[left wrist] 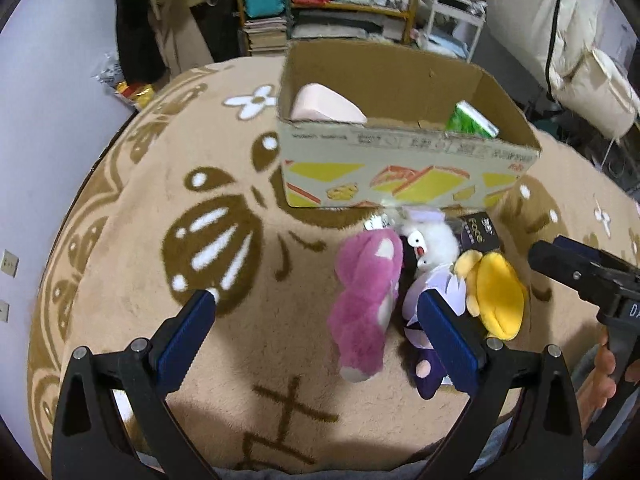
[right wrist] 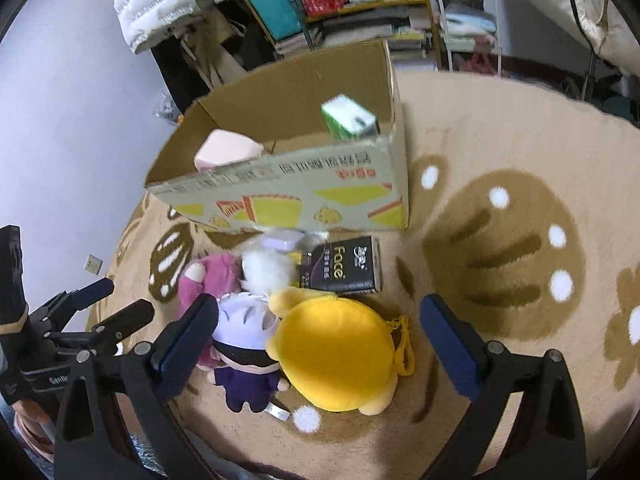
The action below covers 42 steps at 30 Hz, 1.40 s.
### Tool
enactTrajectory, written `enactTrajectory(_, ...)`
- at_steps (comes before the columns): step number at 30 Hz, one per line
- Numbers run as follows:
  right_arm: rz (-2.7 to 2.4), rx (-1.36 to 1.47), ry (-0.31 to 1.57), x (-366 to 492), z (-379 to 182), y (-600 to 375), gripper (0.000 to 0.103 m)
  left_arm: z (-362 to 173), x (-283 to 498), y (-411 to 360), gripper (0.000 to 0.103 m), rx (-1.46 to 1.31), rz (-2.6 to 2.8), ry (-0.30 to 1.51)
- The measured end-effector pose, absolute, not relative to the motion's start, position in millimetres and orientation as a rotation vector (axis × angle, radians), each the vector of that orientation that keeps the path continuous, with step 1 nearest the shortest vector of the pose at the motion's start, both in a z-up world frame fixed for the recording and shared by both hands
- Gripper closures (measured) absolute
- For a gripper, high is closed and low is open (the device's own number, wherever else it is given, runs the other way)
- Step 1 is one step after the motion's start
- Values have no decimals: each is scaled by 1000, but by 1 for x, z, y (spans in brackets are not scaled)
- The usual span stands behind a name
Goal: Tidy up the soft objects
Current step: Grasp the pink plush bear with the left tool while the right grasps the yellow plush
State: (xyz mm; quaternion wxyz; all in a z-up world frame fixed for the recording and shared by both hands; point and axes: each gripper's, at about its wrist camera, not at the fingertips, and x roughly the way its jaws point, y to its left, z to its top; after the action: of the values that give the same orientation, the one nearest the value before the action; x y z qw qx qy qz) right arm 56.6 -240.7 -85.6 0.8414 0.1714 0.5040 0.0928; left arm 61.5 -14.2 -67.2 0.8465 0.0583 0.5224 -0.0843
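A pile of soft toys lies on the tan rug in front of an open cardboard box point(left wrist: 400, 148) point(right wrist: 288, 196). It holds a pink plush point(left wrist: 366, 304) point(right wrist: 204, 276), a white fluffy plush point(left wrist: 436, 240) point(right wrist: 266, 268), a purple-and-white doll point(left wrist: 424, 364) point(right wrist: 246, 352) and a yellow plush point(left wrist: 496, 296) point(right wrist: 336, 356). My left gripper point(left wrist: 316, 336) is open, above the rug, the pink plush between its fingers. My right gripper point(right wrist: 316, 344) is open over the yellow plush; it also shows in the left wrist view point(left wrist: 576, 272).
The box holds a pink soft item point(left wrist: 326, 106) point(right wrist: 224, 150) and a green tissue pack point(left wrist: 472, 120) point(right wrist: 350, 120). A black "Face" pack point(right wrist: 344, 268) point(left wrist: 480, 232) lies beside the toys. Shelves point(left wrist: 340, 4) and clutter stand behind the rug.
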Motion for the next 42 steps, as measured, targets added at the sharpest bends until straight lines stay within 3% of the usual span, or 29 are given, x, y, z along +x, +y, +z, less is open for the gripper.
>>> enactTrajectory(17,201,355,1337,76,-149,-228,0,-117,81,-34,3,169,-163,1275)
enactTrajectory(18,198,351,1352,76,-153,-226,7,-119,82,-34,3,160,-162,1283)
enactTrajectory(20,216,373,1365,77,-158,-225,10,-123,84,-32,8,145,-160,1301)
enactTrajectory(28,231,363,1340,74,-152,-224,21,-133,85,-39,58,114,-251,1340)
enactTrajectory(31,232,368,1328,72,-149,-225,22,-129,80,-46,63,154,-260,1313)
enactTrajectory(42,234,335,1180,66,-115,-233,23,-94,61,-38,66,155,-236,1147)
